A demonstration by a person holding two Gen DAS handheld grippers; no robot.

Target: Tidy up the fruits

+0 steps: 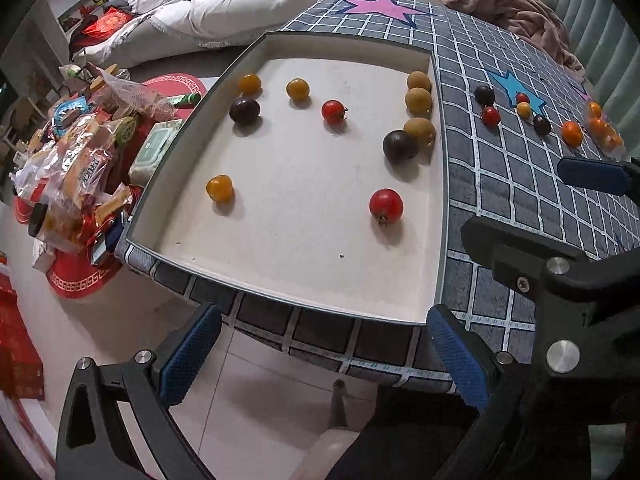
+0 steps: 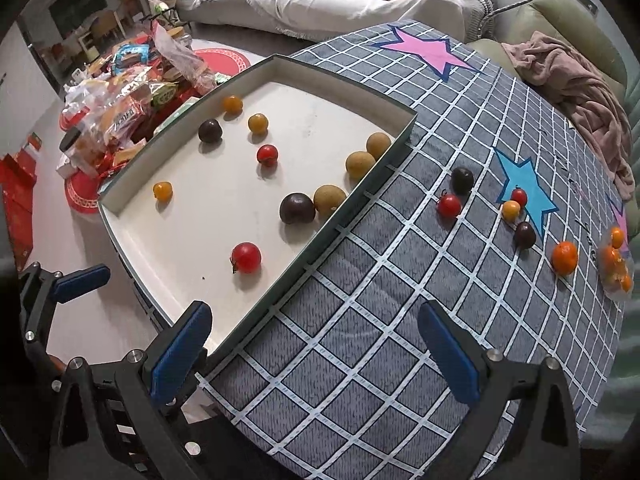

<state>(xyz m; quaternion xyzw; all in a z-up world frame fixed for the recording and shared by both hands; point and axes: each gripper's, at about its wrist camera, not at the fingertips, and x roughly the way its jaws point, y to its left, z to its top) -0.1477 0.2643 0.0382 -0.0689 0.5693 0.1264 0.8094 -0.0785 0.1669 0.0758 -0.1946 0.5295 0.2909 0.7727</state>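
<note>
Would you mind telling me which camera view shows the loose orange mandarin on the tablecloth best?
The right wrist view: the mandarin sits larger and clearer there, apart from the bagged oranges. The left wrist view shows it smaller, near the frame's right edge.

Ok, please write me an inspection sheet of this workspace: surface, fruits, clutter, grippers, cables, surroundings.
Surface: grid-pattern tablecloth with paper stars.
Job's things: white tray holds ten small fruits, red, yellow, dark and tan; loose fruits lie on the cloth to its right, some in a clear bag.
Clutter: pink cloth on the table's far edge.
Grippers: left gripper open, empty; right gripper open, empty.
Cables: nothing seen.
Surroundings: snack packets on the floor, sofa behind.
</note>
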